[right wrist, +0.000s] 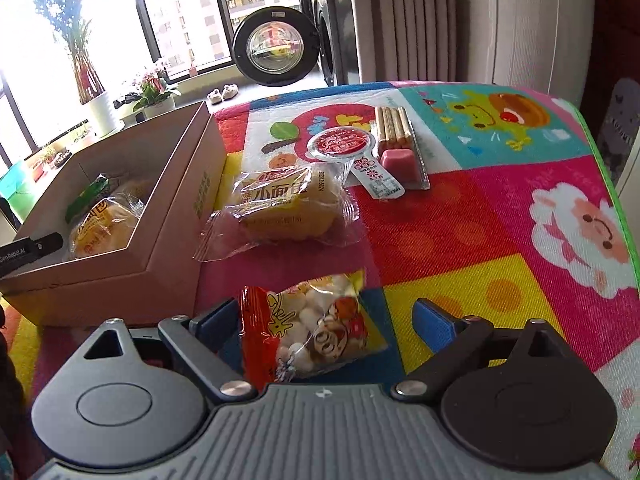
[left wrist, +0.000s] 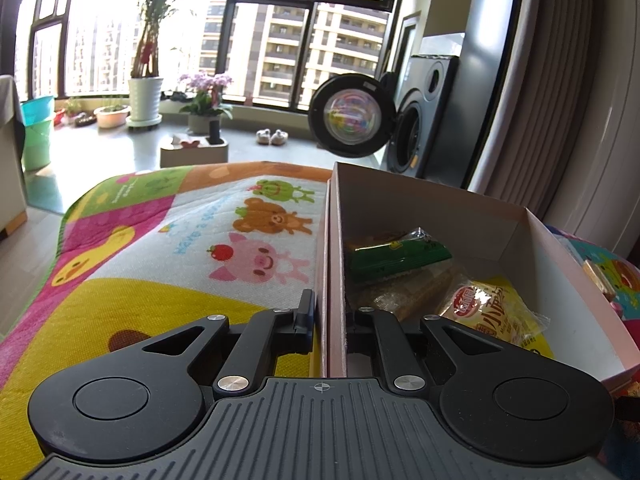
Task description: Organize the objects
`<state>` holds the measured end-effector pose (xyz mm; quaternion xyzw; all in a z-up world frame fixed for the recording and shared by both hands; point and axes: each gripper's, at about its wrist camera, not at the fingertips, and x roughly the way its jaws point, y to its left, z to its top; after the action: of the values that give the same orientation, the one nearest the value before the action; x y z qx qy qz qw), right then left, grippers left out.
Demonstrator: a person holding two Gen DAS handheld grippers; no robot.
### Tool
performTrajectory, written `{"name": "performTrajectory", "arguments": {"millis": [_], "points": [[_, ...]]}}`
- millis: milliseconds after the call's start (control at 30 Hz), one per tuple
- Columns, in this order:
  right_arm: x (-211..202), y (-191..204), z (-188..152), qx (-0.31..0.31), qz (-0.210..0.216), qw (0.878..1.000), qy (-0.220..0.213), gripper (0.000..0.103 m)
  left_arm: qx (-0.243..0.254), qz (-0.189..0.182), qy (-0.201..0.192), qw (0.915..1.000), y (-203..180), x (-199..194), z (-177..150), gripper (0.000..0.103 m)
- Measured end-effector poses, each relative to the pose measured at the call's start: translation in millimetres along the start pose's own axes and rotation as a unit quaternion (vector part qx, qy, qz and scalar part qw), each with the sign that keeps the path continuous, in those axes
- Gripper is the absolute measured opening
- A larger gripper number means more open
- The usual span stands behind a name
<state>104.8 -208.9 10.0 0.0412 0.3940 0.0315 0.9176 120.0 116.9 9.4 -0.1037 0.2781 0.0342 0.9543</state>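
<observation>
My left gripper (left wrist: pixel 330 314) is shut on the near left wall of an open cardboard box (left wrist: pixel 440 204), one finger outside and one inside. The box holds a green packet (left wrist: pixel 396 258), a brown wrapped snack and a yellow bread packet (left wrist: pixel 492 316). In the right wrist view my right gripper (right wrist: pixel 326 318) stands open around a red and yellow bag of white puffs (right wrist: pixel 316 332) lying on the mat. Beyond it lie a second yellow bread packet (right wrist: pixel 286 204), a red-lidded cup (right wrist: pixel 342 144) and a biscuit-stick pack (right wrist: pixel 396 136). The box (right wrist: pixel 172 216) sits to the left.
Everything rests on a colourful cartoon mat (right wrist: pixel 500 216) whose green edge curves down at the right. Behind it stand a washing machine with its round door (left wrist: pixel 352 114) swung open, a curtain (right wrist: pixel 400 16), potted plants (left wrist: pixel 146 92) and large windows.
</observation>
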Motion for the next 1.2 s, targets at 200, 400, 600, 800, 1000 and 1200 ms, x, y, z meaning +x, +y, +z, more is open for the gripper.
{"name": "performTrajectory", "arguments": {"millis": [200,400,600,800,1000,1200], "points": [[-2,-2,3,-0.022,-0.01,1.0,-0.008,0.063,-0.002,-0.001,0.001,1.0,1,1,-1,0.012],[-10,1,0,-0.037,-0.018,0.999,0.001,0.058,-0.003,-0.001,0.001,1.0,3,1,-2,0.011],[-36,9,-11,-0.069,-0.017,0.997,0.027,0.056,-0.004,-0.002,0.001,1.0,4,1,-2,0.012],[-73,38,-23,-0.123,0.051,0.989,0.068,0.056,-0.004,-0.002,0.001,1.0,4,2,-2,0.012],[-122,82,18,-0.171,0.132,0.976,-0.013,0.056,-0.004,-0.002,0.001,1.0,3,2,-2,0.012],[-108,115,92,-0.169,0.152,0.971,-0.076,0.056,-0.004,-0.002,0.001,1.0,4,2,-2,0.012]]}}
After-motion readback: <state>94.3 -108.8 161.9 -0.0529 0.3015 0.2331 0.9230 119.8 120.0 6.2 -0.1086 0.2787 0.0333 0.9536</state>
